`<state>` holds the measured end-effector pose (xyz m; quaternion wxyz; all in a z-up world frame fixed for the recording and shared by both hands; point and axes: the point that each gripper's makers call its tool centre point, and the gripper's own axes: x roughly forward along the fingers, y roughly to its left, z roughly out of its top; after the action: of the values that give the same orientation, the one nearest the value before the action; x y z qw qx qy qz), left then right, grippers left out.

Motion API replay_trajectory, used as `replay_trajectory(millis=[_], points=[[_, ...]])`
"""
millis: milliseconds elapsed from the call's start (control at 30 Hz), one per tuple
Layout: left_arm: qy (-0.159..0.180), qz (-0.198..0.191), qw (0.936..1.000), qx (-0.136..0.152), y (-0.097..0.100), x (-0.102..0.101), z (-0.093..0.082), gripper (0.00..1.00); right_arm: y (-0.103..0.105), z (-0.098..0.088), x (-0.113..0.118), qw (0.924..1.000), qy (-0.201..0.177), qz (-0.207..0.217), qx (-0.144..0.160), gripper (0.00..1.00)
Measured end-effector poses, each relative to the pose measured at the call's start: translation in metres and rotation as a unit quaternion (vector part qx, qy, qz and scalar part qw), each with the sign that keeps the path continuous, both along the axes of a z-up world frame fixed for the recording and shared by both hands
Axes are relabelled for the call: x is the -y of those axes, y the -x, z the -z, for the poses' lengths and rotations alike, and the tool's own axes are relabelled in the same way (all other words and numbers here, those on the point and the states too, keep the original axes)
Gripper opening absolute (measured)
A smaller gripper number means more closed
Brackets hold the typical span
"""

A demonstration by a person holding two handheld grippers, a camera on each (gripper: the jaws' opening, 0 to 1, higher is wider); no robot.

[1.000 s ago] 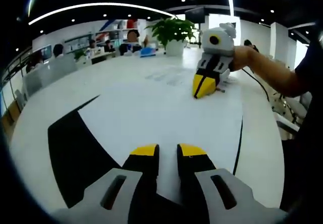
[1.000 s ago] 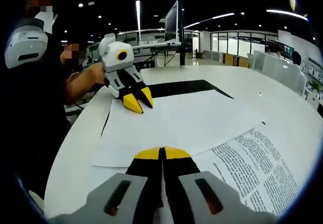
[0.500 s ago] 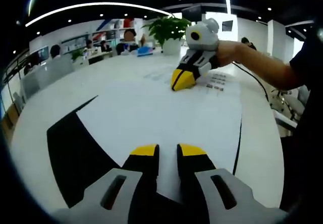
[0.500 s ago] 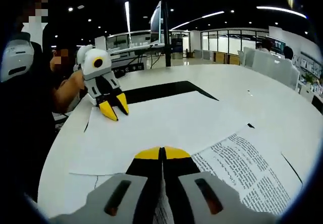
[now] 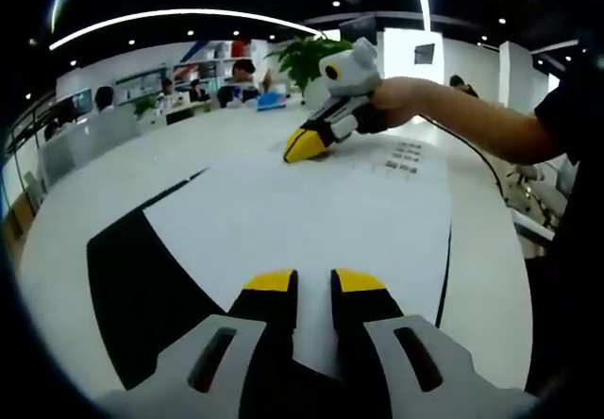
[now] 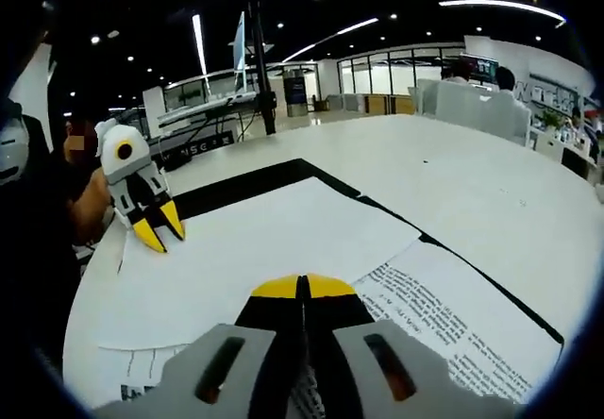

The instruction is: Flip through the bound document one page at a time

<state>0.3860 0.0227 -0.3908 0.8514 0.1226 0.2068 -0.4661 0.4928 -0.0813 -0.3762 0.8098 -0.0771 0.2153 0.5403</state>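
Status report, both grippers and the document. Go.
Left gripper open, tips on the blank turned page. Right gripper shut on a printed page, lifting its edge. Black mat under the document; nothing in the way.

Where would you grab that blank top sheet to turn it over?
Probably at its free corner by the printed page, where the blank sheet lifts under the right gripper; the left gripper presses its far side.
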Motion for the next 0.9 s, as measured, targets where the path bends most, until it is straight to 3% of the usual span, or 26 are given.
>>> replay_trajectory(millis=[433, 767, 900], points=[[0.005, 0.0, 1.0, 0.003, 0.0, 0.0, 0.0, 0.17, -0.001, 0.0, 0.0, 1.0, 0.001, -0.003, -0.004, 0.02], [0.003, 0.002, 1.0, 0.005, 0.0, 0.0, 0.0, 0.17, -0.028, 0.003, 0.004, 0.999, -0.008, 0.039, -0.021, 0.02], [0.003, 0.002, 1.0, 0.004, 0.0, 0.0, 0.0, 0.17, -0.038, 0.005, 0.003, 0.9986, 0.007, 0.048, -0.021, 0.02]])
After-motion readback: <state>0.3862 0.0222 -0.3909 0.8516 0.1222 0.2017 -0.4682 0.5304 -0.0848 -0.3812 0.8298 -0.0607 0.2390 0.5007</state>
